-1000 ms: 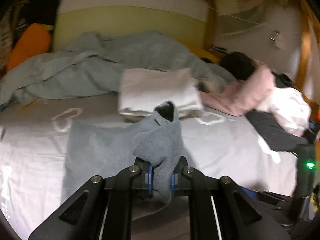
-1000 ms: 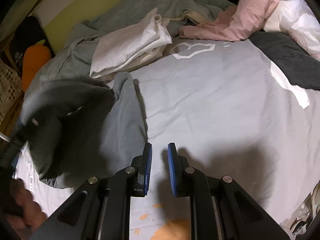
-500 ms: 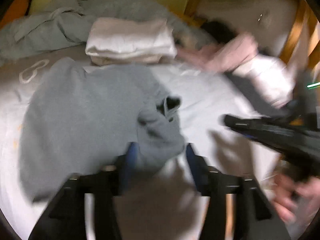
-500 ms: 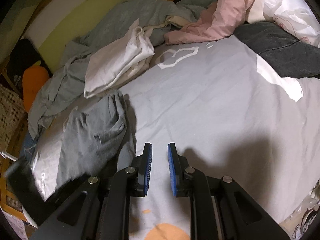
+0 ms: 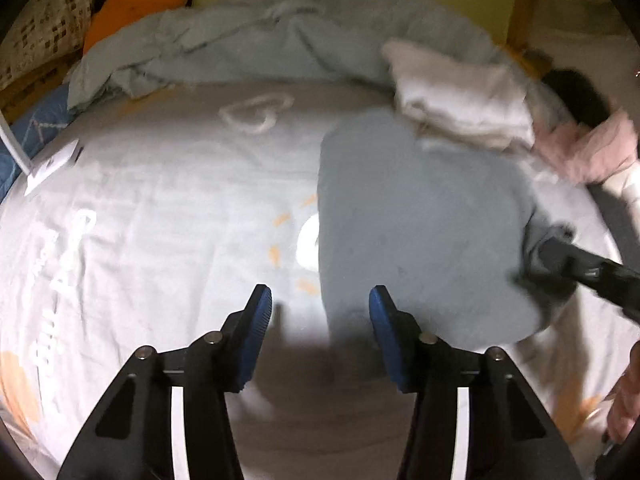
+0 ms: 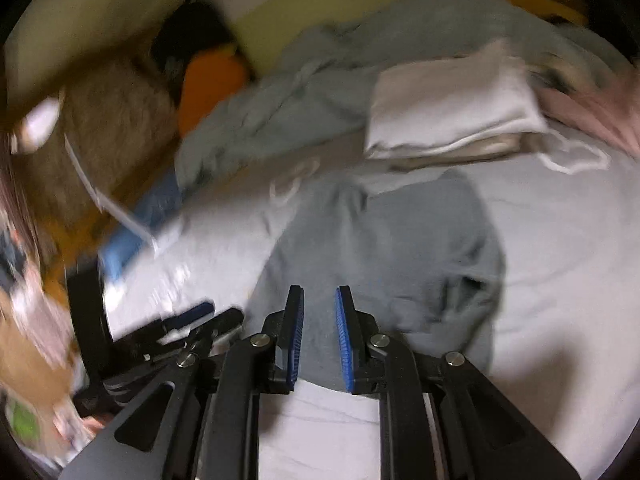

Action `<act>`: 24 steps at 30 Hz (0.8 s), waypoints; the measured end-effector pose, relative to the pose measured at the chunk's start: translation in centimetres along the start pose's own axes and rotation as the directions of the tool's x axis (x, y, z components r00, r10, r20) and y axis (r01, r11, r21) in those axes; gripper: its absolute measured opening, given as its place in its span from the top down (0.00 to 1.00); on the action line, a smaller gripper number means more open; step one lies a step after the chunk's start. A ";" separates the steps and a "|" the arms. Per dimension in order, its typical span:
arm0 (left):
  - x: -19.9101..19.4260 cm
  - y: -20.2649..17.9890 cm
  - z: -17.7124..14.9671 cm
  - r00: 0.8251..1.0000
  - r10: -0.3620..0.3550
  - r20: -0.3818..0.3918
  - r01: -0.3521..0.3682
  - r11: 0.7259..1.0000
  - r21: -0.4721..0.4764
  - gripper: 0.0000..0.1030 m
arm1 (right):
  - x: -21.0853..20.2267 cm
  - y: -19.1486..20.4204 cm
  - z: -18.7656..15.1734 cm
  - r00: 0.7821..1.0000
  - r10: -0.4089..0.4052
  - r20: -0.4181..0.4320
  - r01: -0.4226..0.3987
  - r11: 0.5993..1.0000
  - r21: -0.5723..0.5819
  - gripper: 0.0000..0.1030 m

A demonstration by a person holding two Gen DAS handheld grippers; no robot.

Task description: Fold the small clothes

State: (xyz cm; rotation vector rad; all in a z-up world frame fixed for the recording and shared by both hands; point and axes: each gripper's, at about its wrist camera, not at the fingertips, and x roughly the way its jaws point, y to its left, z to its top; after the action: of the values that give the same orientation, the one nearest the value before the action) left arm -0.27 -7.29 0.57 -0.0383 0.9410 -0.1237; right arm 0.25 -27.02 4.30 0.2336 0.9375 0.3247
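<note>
From the left wrist, a pale grey bed sheet (image 5: 160, 208) printed with white hearts and orange marks fills the view, under dim light with some blur. A grey sweatshirt (image 5: 420, 224) lies flat on it, right of centre, its left edge running straight toward the camera. The left gripper (image 5: 319, 312) hovers above that near left edge with jaws apart; they have just been closing a little, and the pads press on nothing, one above bare sheet, the other above the cloth. Behind the sweatshirt a folded white stack (image 5: 460, 96) touches its far edge, with a crumpled blue-grey blanket (image 5: 248, 36) along the yellow-green headboard and an orange carrot cushion (image 5: 136, 4) in the far left corner. Pink clothing (image 5: 588, 152) sits at far right. The right gripper (image 5: 560, 256) reaches in from the right, its tip at the sweatshirt's bunched right edge. Open sheet spreads wide to the left.

From the right wrist, heavily blurred, the right gripper (image 6: 319, 320) has a narrow gap between its blue pads and grips nothing; the sweatshirt (image 6: 392, 240) lies just beyond. The left gripper (image 6: 192, 320) shows low left. The white stack (image 6: 452, 108) sits beyond, bare sheet (image 6: 560, 240) to the right.
</note>
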 end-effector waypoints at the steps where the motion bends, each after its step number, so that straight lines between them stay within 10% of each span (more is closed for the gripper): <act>1: 0.0 0.2 -0.9 1.000 0.013 -0.008 -0.013 1.000 0.006 0.52 | 1.4 -1.2 -0.3 0.992 -0.105 -0.065 0.108 0.993 0.045 0.84; 7: -0.3 0.5 -3.4 1.000 0.018 0.018 -0.019 0.999 0.039 0.46 | -1.2 -7.1 -2.9 0.984 -0.176 -0.031 0.178 0.954 0.241 1.00; 12: -2.5 1.2 -2.7 0.997 -0.040 0.059 0.038 0.998 0.045 0.45 | -4.5 -9.5 -2.7 0.911 -0.412 0.031 0.384 0.873 0.300 0.94; 14: -3.3 1.6 -1.3 0.989 -0.121 0.082 0.118 0.992 0.041 0.34 | -6.0 -10.9 -1.5 0.941 -0.321 0.111 0.263 0.895 0.361 0.70; 15: -3.3 1.8 -0.4 0.984 -0.155 0.085 0.153 0.988 0.028 0.28 | -6.2 -11.1 -1.0 0.948 -0.292 0.130 0.227 0.901 0.369 0.36; 16: -3.0 2.1 1.0 0.980 -0.183 0.079 0.183 0.983 0.011 0.26 | -6.3 -11.1 -0.3 0.952 -0.258 0.167 0.183 0.913 0.365 0.23; 20: 1.6 1.6 7.2 0.979 -0.202 -0.033 0.203 0.979 0.000 0.26 | -3.9 -9.5 3.9 0.967 -0.177 0.185 0.131 0.963 0.235 0.23; 24: 10.5 1.8 12.5 0.862 -0.373 -0.343 0.333 0.927 -0.171 0.32 | 1.5 -9.3 7.4 0.982 -0.170 0.078 0.155 0.972 0.175 0.23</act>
State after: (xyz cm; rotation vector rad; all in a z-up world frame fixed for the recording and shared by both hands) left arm 16.08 -7.09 -0.69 -0.2975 1.3134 -0.4352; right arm 8.72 -35.47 4.29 0.3221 0.8867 0.0822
